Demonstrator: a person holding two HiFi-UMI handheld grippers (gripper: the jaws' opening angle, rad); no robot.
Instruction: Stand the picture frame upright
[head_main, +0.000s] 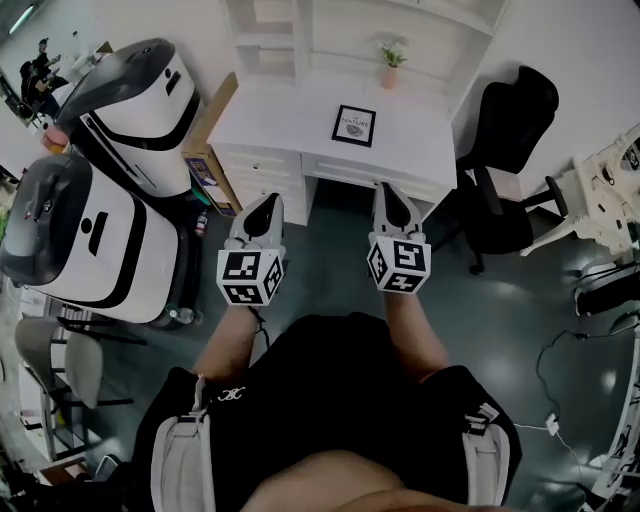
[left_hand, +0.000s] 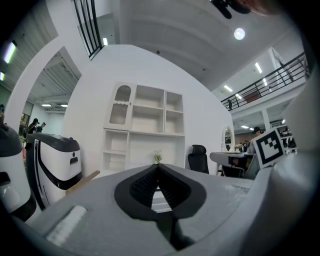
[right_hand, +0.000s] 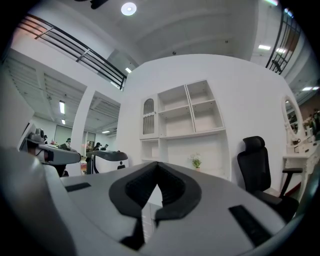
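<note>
A black picture frame (head_main: 354, 125) with a white mat lies flat on the white desk (head_main: 270, 120). My left gripper (head_main: 263, 205) and my right gripper (head_main: 392, 193) hover in front of the desk, well short of the frame. Both are shut with nothing between the jaws. In the left gripper view the left gripper (left_hand: 158, 167) points toward the shelf unit, and the right gripper (right_hand: 157, 165) does the same in the right gripper view. The frame does not show in either gripper view.
A small potted plant (head_main: 391, 60) stands at the back of the desk under a white shelf unit (left_hand: 144, 131). A black office chair (head_main: 505, 150) stands to the right. Two large white and grey machines (head_main: 95, 190) and a cardboard panel (head_main: 205, 150) stand to the left.
</note>
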